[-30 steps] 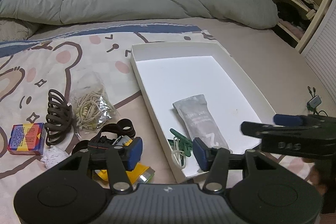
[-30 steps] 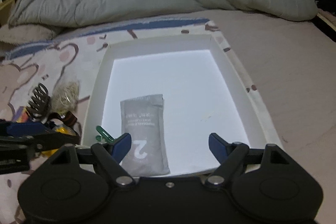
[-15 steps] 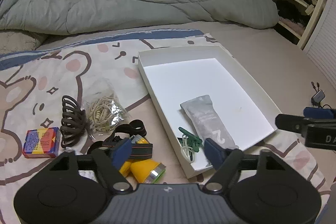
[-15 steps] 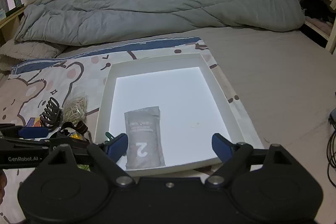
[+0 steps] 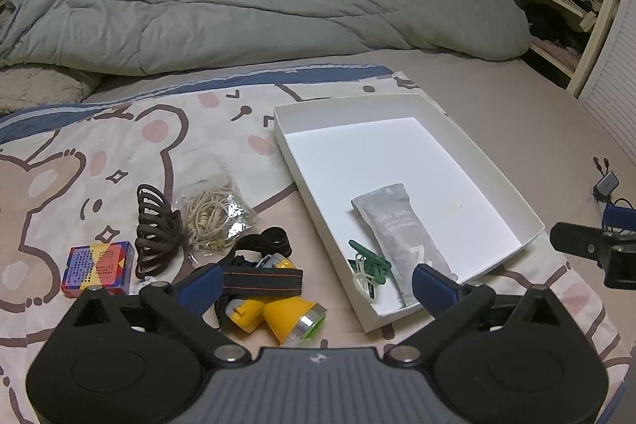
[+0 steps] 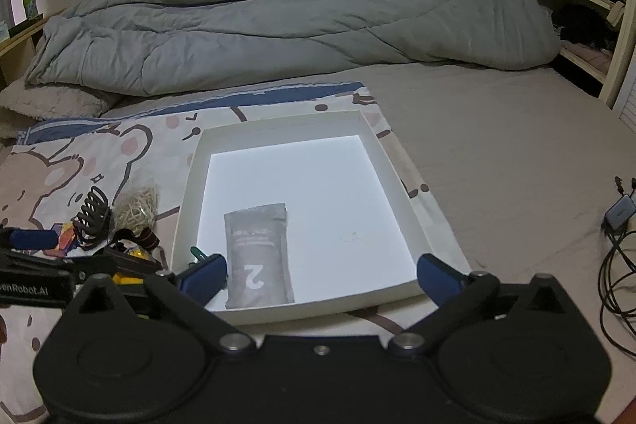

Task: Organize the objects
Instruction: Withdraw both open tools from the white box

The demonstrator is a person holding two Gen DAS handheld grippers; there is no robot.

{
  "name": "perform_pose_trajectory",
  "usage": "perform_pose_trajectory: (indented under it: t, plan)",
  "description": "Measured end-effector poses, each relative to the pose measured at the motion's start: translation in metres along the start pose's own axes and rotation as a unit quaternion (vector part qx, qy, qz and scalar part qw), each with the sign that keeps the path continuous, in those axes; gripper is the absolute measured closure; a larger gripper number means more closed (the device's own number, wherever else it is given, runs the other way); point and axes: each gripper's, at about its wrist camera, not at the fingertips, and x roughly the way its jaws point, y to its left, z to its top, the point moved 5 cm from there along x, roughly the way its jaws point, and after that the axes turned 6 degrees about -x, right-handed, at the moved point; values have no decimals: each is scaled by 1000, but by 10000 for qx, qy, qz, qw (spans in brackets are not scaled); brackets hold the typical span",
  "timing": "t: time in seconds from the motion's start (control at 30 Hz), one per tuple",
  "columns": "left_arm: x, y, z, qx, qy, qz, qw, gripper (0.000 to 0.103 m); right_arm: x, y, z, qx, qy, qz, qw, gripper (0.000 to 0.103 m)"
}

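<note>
Since both our left tongs (image 5: 314,277) and right tongs (image 6: 320,275) are wide and holding nothing, we should grab the yellow flashlight (image 5: 292,314) gently for the white box (image 5: 493,161).

Grey duvet (image 5: 254,14) — cluttered shelves (image 6: 588,2)

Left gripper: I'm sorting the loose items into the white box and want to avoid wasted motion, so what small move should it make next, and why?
Probably lower the left gripper, whose jaws stand open and empty, onto the yellow headlamp just below it. It lies nearest, still outside the white box, which holds only the grey pouch and green clips.
</note>
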Motion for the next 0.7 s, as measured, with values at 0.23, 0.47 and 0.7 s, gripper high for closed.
perform_pose_trajectory:
  t: [0.23,0.47,0.7]
  plan:
    - [-2,2,0,-88,-22,16,10000,1,-4,-5,-3,-13,-30,-118,9999,0]
    - [-3,1,-1,-122,-41,1,9999,1,-7,-8,-4,4,-6,-166,9999,0]
    - [-5,4,0,-190,-72,22,9998,1,-5,-6,-3,1,2,-107,9999,0]
